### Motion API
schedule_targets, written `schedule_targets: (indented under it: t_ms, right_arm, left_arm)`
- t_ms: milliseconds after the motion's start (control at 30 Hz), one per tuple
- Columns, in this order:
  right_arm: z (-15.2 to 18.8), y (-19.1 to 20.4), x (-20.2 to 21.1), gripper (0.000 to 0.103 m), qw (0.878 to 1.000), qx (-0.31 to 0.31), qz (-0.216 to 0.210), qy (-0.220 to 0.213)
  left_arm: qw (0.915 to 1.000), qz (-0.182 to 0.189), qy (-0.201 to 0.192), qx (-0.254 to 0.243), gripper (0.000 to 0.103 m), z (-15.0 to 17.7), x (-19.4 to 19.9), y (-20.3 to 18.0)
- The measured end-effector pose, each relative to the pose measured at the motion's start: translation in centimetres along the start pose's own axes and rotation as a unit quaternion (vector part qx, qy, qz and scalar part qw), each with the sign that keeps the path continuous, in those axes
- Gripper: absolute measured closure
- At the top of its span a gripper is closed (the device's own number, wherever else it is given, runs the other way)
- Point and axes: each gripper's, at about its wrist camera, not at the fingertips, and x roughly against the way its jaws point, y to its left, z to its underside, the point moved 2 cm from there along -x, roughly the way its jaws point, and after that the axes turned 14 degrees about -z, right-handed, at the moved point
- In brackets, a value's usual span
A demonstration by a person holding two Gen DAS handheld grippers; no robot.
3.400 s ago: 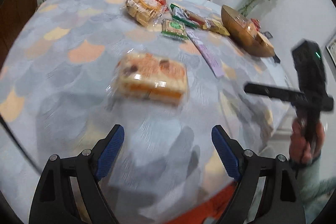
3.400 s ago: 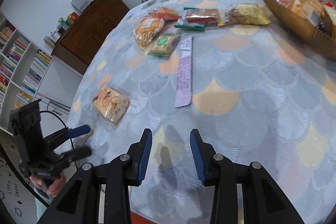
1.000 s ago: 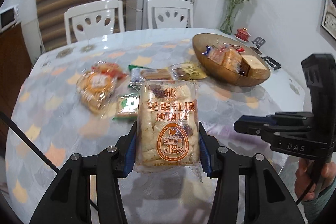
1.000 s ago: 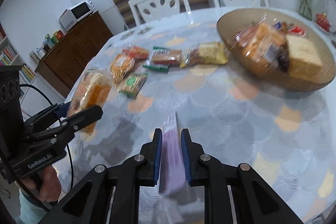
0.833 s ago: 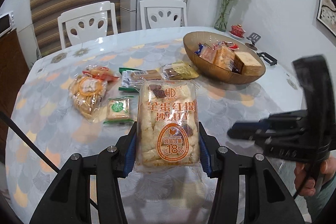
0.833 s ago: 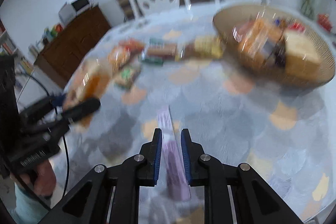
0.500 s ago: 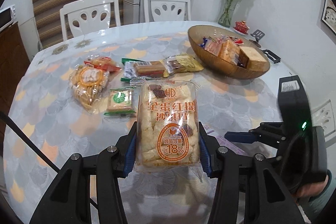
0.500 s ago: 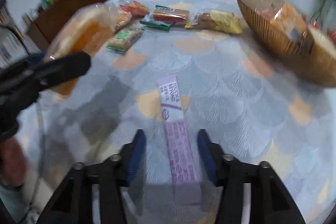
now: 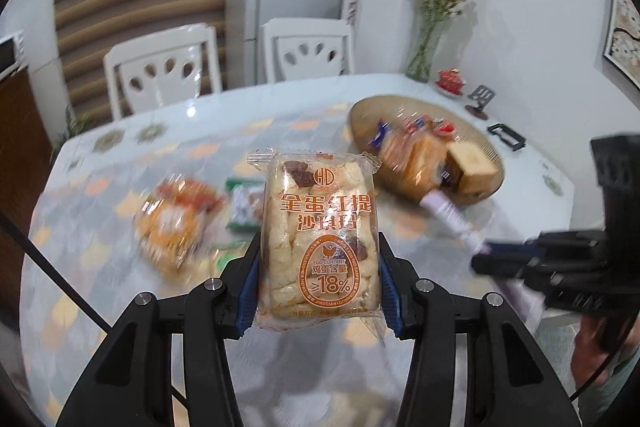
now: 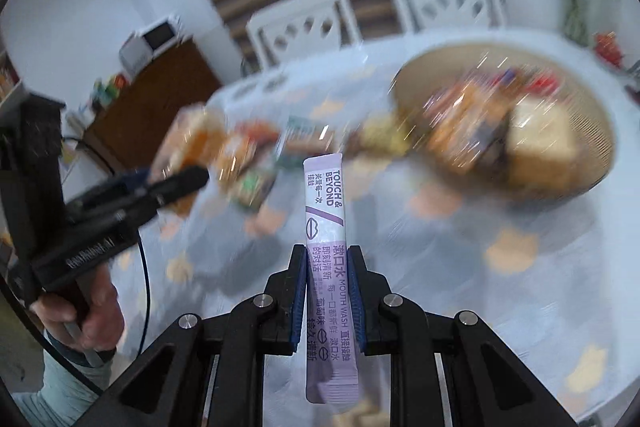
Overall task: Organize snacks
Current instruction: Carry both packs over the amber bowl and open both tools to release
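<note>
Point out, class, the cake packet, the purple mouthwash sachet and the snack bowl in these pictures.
cake packet (image 9: 318, 239): left wrist view, middle of its printed front.
purple mouthwash sachet (image 10: 325, 215): right wrist view, upper half above the pads.
snack bowl (image 9: 486, 147): left wrist view, bare far rim.

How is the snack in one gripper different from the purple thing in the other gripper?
The cake packet in the left gripper is wide, puffy and clear with orange print; the purple sachet in the right gripper is thin, flat and opaque. The cake packet is food, while the sachet's label reads mouth wash. Both are sealed, pinched near the lower end and held off the table.
</note>
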Motion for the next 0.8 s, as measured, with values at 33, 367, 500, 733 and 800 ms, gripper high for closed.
schedule_targets:
  t_ms: [33, 367, 500, 733, 800]
  right_arm:
    - [-0.4, -0.2, 1.0, 0.084, 1.000, 0.000, 0.006, -0.012]
    - [-8.1, -8.1, 8.0, 0.084, 0.985, -0.084, 0.099, -0.112]
    - [-10.7, -11.3, 7.5, 0.084, 0.980, -0.108, 0.123, -0.115]
    - [-14.8, -13.9, 5.8, 0.065, 0.977, -0.105, 0.147, -0.114]
    - [-14.9, -14.4, 5.8, 0.064, 0.978, -0.107, 0.138, -0.113]
  left_arm:
    - [1.0000, 0.007, -0.003, -0.005, 0.056, -0.8, -0.2, -0.6]
    - [0.9909, 0.129, 0.038, 0.004, 0.056, -8.8, -6.9, -6.8]
    - [0.9881, 0.143, 0.055, 0.002, 0.056, -10.7, -10.1, -9.1]
    - [0.9893, 0.140, 0.040, 0.008, 0.024, -14.0, -13.2, -11.2]
    - [0.9883, 0.146, 0.042, 0.009, 0.024, -14.0, -13.3, -11.2]
